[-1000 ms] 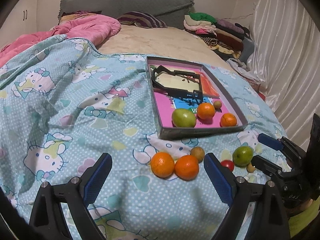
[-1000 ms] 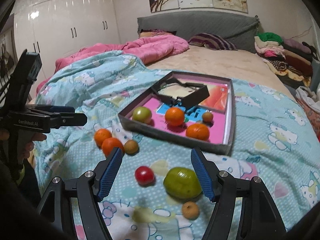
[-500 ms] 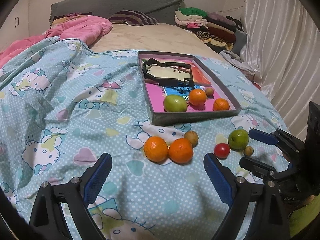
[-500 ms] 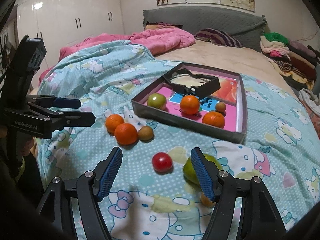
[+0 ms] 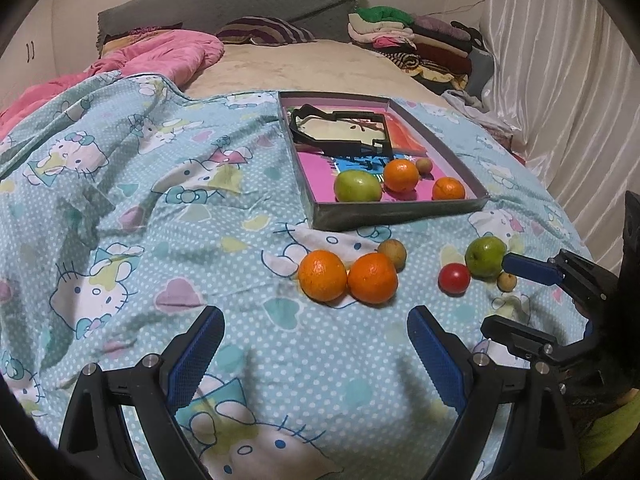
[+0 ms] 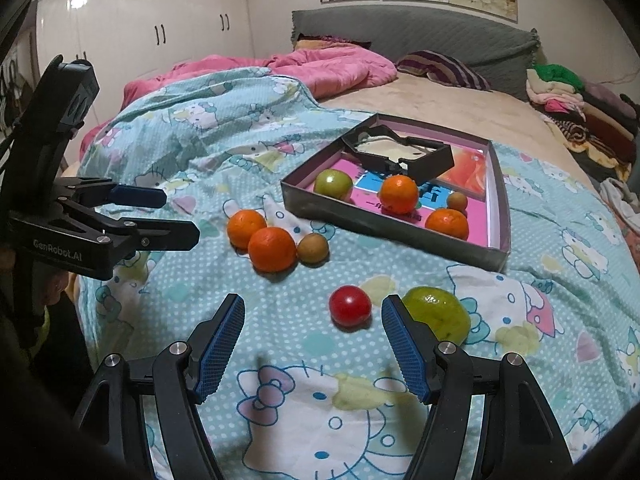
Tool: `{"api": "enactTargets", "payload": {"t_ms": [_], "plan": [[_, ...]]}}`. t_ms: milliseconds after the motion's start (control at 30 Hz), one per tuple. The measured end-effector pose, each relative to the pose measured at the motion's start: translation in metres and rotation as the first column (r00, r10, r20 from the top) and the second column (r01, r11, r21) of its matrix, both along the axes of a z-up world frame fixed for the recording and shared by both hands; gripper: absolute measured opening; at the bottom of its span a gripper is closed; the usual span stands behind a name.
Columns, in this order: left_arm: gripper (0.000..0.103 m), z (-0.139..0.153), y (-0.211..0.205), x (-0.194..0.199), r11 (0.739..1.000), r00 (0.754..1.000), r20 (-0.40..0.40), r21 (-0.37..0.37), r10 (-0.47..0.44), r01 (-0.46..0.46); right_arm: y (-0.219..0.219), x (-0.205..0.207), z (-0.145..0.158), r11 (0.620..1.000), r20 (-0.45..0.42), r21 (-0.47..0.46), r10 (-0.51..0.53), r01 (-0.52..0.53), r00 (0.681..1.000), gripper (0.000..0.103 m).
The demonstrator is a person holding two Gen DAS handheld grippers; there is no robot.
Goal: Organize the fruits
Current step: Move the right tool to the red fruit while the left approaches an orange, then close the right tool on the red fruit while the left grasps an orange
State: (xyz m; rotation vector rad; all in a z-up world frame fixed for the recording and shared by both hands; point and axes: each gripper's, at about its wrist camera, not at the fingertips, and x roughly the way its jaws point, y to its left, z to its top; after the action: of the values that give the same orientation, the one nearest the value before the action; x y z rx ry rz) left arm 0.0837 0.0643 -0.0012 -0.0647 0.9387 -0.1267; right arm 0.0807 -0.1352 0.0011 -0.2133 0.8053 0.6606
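A grey-walled tray (image 5: 392, 216) (image 6: 384, 232) on the bed holds a green apple (image 5: 357, 186), two oranges (image 5: 401, 175) and a small brown fruit (image 5: 423, 165). In front of it on the blanket lie two oranges (image 5: 322, 275) (image 6: 272, 249), a small brown fruit (image 5: 392, 254), a red tomato (image 5: 454, 278) (image 6: 350, 306), a green apple (image 5: 485, 257) (image 6: 438, 314) and a tiny brown fruit (image 5: 506, 281). My left gripper (image 5: 316, 354) is open and empty, short of the two oranges. My right gripper (image 6: 314, 344) is open and empty, just short of the tomato.
The Hello Kitty blanket (image 5: 140, 200) covers the near bed. A black frame (image 5: 340, 132) lies in the tray's far half. A pink quilt (image 6: 320, 68) and folded clothes (image 5: 400, 36) sit at the back. A white curtain (image 5: 560, 80) hangs on the right.
Both grippers have drawn back from the fruit. The tomato now sits between my right fingers' line and the green apple has slid behind the right finger.
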Motion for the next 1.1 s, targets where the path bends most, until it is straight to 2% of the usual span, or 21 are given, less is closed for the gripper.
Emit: {"api": "enactTargets", "payload": {"t_ms": [267,467,533,633,867,1100], "plan": [[0.093,-0.010,0.001,0.000,1.000,1.000,-0.024,-0.009,0.009,-0.009,0.004,-0.002,-0.007,1.000,-0.017,-0.019,-0.009,0.009,1.000,0.073],[0.081,-0.016,0.003,0.002,1.000,1.000,-0.019,-0.017,0.014,-0.015,0.005,0.002,-0.012,0.999,-0.031,-0.025,-0.038,0.037,0.999,0.073],[0.074,-0.017,0.002,0.004,1.000,1.000,-0.012,-0.017,0.011,-0.011,0.004,0.006,-0.014,0.998,-0.040,-0.025,-0.056,0.055,0.998,0.064],[0.070,-0.019,0.002,0.005,1.000,1.000,-0.002,-0.027,0.003,-0.003,0.004,0.014,-0.019,0.997,-0.065,-0.023,-0.075,0.074,0.995,0.052],[0.065,-0.023,0.001,0.009,0.999,1.000,0.003,-0.035,-0.008,0.008,0.010,0.028,-0.034,0.990,-0.081,-0.083,-0.121,0.115,0.989,0.044],[0.059,-0.031,0.001,0.019,1.000,1.000,-0.005,-0.024,-0.015,0.015,0.014,0.035,-0.040,0.988,-0.075,-0.099,-0.129,0.121,0.989,0.039]]}}
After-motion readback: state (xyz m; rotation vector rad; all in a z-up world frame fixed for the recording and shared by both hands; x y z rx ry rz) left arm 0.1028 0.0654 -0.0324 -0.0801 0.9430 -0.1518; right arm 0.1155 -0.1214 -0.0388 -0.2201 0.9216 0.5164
